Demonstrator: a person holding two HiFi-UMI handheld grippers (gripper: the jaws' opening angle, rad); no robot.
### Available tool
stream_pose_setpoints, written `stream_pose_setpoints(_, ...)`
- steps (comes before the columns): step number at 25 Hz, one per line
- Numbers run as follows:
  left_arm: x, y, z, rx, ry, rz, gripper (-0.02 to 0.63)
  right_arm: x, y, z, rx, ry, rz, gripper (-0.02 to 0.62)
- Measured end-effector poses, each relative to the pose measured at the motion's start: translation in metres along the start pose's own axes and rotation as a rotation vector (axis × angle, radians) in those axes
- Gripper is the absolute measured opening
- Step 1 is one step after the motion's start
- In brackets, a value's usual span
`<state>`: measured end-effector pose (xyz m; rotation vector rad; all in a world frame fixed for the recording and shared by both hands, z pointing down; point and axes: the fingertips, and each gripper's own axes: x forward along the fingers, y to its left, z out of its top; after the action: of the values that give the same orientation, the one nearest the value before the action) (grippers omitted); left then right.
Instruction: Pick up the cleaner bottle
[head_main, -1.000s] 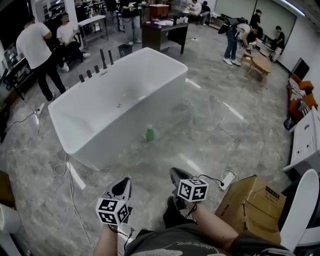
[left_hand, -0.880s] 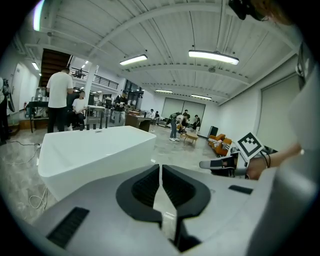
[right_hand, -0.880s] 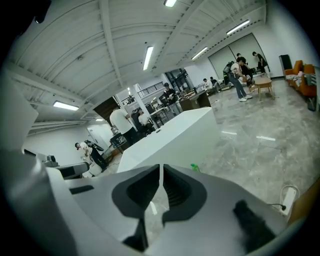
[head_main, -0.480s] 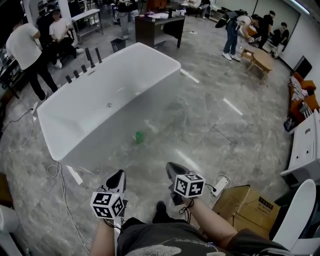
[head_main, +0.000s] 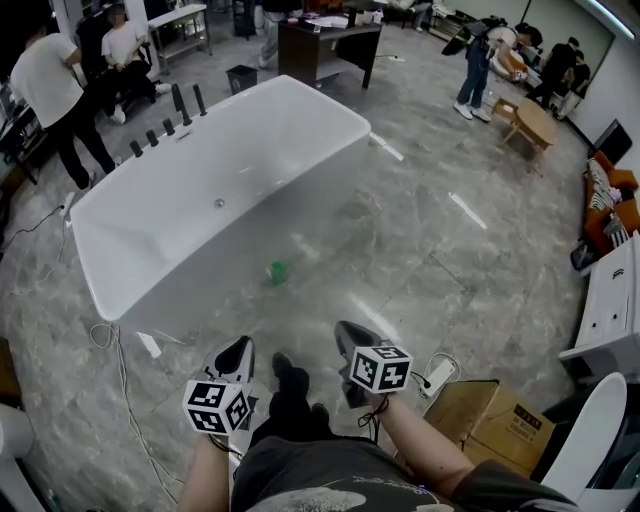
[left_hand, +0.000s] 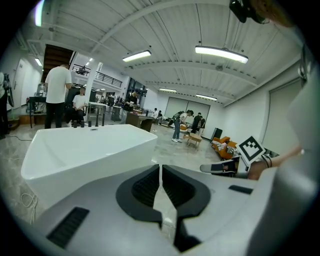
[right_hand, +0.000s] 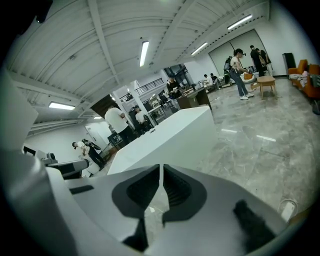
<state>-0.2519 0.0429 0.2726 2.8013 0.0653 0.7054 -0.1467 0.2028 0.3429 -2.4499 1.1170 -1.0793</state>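
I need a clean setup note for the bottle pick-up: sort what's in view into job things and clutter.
Job:
- cleaner bottle, green, on the floor beside the bathtub
- left claw, shut, empty
- right claw, shut, empty

Lying about:
- bathtub
- cardboard box
- power strip
- round table
- dark desk

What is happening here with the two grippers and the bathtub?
A person holds a left gripper and a right gripper low in front of the body, facing a white bathtub. Both grippers have their jaws together and hold nothing. The green cleaner bottle stands on the floor beside the tub, ahead of the grippers and well apart from them. It has not been picked up yet.
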Motion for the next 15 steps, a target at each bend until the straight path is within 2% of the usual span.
stream_pose_setpoints(4,0.034,0.028,0.008,-0.019,0.003,-0.009,0.029,0.029,-0.008,0.015,-0.024,0.016,-0.025,0.035)
stream_pose_setpoints(15,0.135,0.135,0.066,-0.066,-0.008,-0.009,0.029,0.151,-0.012,0.113,-0.103,0.034,-0.083,0.035)
